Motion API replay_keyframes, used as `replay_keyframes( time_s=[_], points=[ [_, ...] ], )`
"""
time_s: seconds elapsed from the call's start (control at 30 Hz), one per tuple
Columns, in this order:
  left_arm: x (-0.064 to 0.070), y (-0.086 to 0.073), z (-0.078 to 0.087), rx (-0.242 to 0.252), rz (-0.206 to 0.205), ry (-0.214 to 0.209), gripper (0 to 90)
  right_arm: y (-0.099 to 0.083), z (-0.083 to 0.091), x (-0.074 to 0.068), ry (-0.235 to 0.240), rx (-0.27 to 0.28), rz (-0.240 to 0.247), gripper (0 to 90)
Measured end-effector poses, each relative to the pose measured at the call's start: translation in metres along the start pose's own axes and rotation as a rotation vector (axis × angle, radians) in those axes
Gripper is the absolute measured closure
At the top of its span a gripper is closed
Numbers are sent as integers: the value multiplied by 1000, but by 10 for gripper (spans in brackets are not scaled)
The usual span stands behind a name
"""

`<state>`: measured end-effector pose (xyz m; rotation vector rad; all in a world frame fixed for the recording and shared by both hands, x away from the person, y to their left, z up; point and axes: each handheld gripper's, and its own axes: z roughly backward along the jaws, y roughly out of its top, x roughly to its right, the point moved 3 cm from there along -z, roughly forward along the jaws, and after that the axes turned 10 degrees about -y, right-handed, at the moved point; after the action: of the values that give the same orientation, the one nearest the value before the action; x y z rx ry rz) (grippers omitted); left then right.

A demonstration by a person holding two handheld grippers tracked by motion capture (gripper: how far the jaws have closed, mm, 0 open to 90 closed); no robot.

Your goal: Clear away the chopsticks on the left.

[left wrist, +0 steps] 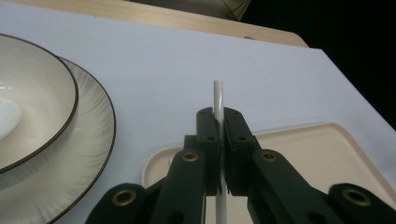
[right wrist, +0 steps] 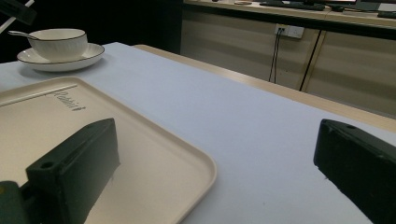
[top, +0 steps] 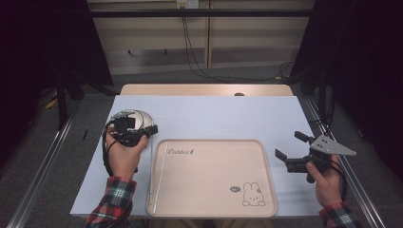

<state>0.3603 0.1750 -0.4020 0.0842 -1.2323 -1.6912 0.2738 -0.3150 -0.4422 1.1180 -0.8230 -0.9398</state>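
Observation:
My left gripper (left wrist: 218, 116) is shut on a thin white stick (left wrist: 218, 98), which pokes out past the jaw tips above the near left corner of a beige tray (left wrist: 303, 149). In the high view this gripper (top: 152, 129) hovers beside a white bowl (top: 138, 115) standing on a plate (left wrist: 88, 140). A second white stick (top: 160, 175) lies inside the tray (top: 214, 175) along its left rim. My right gripper (top: 290, 145) is open and holds nothing, just right of the tray. Its jaws (right wrist: 215, 140) stand wide apart over the tray corner (right wrist: 187, 158).
A pale blue cloth (top: 214, 114) covers the wooden table (top: 204, 89). The bowl (right wrist: 58, 43) holds a spoon (right wrist: 14, 33). A rabbit drawing (top: 253, 194) marks the tray's near right corner. Cables hang from a wall socket (right wrist: 289, 31) behind the table.

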Motion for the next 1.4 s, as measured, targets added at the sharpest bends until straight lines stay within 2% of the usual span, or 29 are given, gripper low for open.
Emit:
replay_keyframes(
  time_s=[0.07, 0.4, 0.73, 0.87, 1.0, 1.17, 1.4],
  points=[
    [-1, -3, -3, -2, 6, 15, 870, 0, 0, 0, -1, 0, 1, 0],
    [-5, -18, -20, -24, 39, 39, 866, 0, 0, 0, -2, -5, 2, 0],
    [-10, -30, -26, -48, 43, 83, 854, -1, -1, -1, -1, -4, 2, 0],
    [-12, -33, -29, -48, 52, 88, 849, -1, -1, -1, 6, -4, 7, 0],
    [-14, -36, -32, -56, 45, 96, 845, -1, -2, -2, 7, -4, 4, 0],
    [-20, -43, -38, -64, 57, 120, 835, -1, -1, -2, 12, -8, 3, 0],
    [-28, -52, -46, -104, 66, 144, 830, -1, -2, -2, 10, -4, 4, 0]
  ],
)
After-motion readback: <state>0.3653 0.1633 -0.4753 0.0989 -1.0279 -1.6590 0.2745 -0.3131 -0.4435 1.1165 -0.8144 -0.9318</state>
